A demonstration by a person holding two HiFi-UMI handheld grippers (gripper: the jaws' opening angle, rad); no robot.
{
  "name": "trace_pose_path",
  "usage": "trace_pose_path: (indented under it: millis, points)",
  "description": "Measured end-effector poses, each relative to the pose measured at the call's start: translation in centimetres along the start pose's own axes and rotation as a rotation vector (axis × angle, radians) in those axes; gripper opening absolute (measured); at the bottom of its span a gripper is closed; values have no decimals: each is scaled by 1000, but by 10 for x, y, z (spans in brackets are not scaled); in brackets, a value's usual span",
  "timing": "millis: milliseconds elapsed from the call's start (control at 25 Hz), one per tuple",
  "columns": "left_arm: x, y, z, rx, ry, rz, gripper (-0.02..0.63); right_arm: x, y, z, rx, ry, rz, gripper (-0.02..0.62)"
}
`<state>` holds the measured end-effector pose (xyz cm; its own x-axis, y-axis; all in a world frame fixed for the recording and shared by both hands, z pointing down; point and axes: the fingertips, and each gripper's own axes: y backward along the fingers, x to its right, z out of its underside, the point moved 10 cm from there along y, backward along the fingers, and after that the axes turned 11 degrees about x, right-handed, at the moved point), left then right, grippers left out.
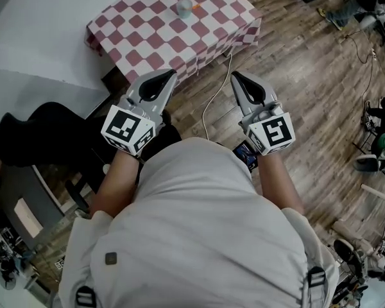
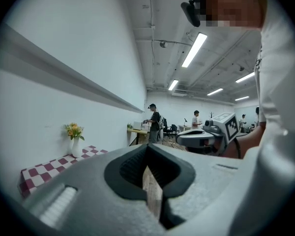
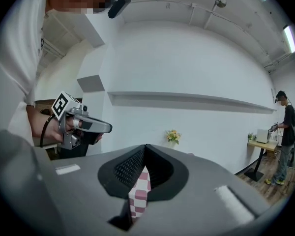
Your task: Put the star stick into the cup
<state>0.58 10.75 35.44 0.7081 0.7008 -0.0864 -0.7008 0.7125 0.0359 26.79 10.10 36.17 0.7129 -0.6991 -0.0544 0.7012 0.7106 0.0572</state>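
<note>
Tablecloth [image 1: 147, 40] red-white checked; grey left tongs [image 1: 172, 74], right tongs [image 1: 235, 76] pinched closed, empty; wood-plank floor [image 1: 308, 76].

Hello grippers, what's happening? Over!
Left gripper and right gripper shut, empty. Cup on table ahead, untouched. Star stick not visible. Cable on floor between.

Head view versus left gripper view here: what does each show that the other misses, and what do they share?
Only the head view: the cup on the table, and a white cable trailing below it.
Only the left gripper view: a vase of flowers, ceiling lights and people at a far desk.
Both: the checkered table, plus the left hand-held gripper and the right hand-held gripper, each shut and empty.
</note>
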Motion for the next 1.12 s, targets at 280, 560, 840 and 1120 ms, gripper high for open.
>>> trace_pose_path:
  millis: [280,560,840,1120]
  points:
    - [67,24,6,1,-8,-66,3,-13,53,-4,15,-7,-76,9]
    - [110,48,6,1,-4,-96,3,-29,94,-7,-1,-9,-107,9]
    - [127,67,3,7,-18,-102,3,-51,110,-8,-4,-12,-127,9]
    - [129,86,-1,22,-20,-120,3,-73,110,-14,19,-1,-142,9]
